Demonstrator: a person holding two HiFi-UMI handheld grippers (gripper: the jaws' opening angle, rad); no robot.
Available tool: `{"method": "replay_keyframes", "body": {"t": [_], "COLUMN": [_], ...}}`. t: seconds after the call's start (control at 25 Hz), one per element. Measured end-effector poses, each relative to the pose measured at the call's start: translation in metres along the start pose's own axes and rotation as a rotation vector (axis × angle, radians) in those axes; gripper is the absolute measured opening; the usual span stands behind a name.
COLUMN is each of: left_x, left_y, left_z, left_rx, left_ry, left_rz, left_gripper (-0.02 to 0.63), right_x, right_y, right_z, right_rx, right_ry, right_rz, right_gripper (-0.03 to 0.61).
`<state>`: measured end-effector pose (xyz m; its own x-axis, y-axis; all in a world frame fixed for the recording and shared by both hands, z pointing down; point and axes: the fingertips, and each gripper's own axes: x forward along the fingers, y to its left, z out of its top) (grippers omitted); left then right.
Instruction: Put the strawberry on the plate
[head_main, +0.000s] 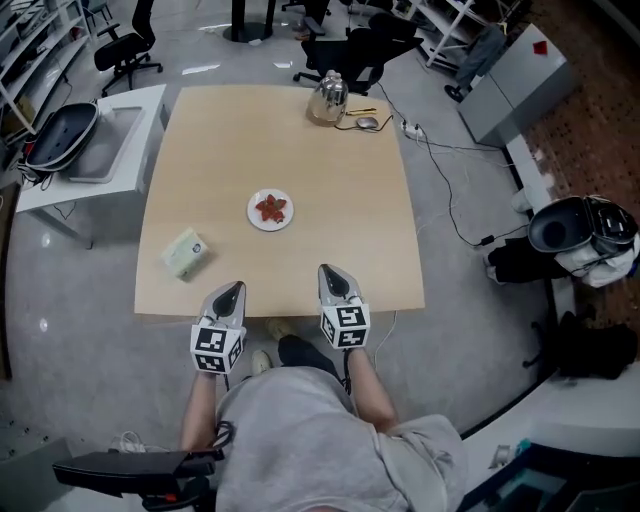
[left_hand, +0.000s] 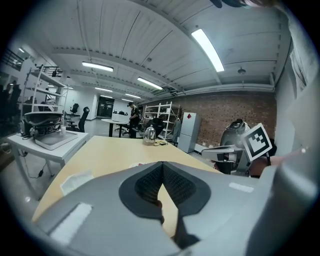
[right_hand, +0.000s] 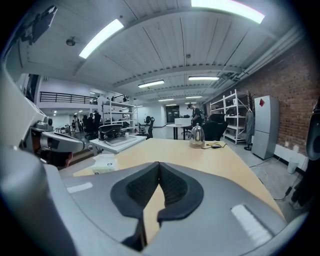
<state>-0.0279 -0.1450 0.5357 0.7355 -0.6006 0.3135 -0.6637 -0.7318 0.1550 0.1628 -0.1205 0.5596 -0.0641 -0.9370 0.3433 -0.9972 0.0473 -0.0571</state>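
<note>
Strawberry (head_main: 271, 208): lies on the plate (head_main: 252, 213), about the middle of it, red against white.
Plate: small, round, white; sits near the centre of the table (head_main: 330, 230), well apart from both grippers.
Left gripper (head_main: 232, 290): at the near table edge, left of the person's body, tip pointing towards the far side. In its own view the two dark ribbed pads meet at the tip with no gap there; nothing is between them.
Right gripper (head_main: 334, 272): at the near edge too, a little further over the table than the left one. In its own view the pads are pressed together at the tip and it holds nothing.
Grippers to each other: side by side, near but not touching, each marker cube facing up in the head view.
Tissue pack (head_main: 185, 252): pale green, flat on the table, left of the plate and nearer the left gripper; touches neither.
Kettle (head_main: 328, 97): shiny metal, upright at the far edge of the table.
Mouse (head_main: 368, 123): just beside the kettle, on its right in the head view, cable running off the table.
Person: stands at the near edge, grey top, seen from above.
</note>
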Motion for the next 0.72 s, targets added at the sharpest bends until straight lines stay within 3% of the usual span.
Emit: {"method": "replay_keyframes", "body": {"t": [0.72], "left_x": [-0.037], "left_y": [-0.02], "left_z": [-0.009], "left_rx": [0.061], "left_ry": [-0.023], "left_rz": [-0.066], "left_gripper": [0.02], "right_x": [-0.079], "right_y": [0.011], "right_z": [-0.016], "right_rx": [0.034], "right_ry": [-0.078], "right_rz": [-0.103], "right_gripper": [0.006]}}
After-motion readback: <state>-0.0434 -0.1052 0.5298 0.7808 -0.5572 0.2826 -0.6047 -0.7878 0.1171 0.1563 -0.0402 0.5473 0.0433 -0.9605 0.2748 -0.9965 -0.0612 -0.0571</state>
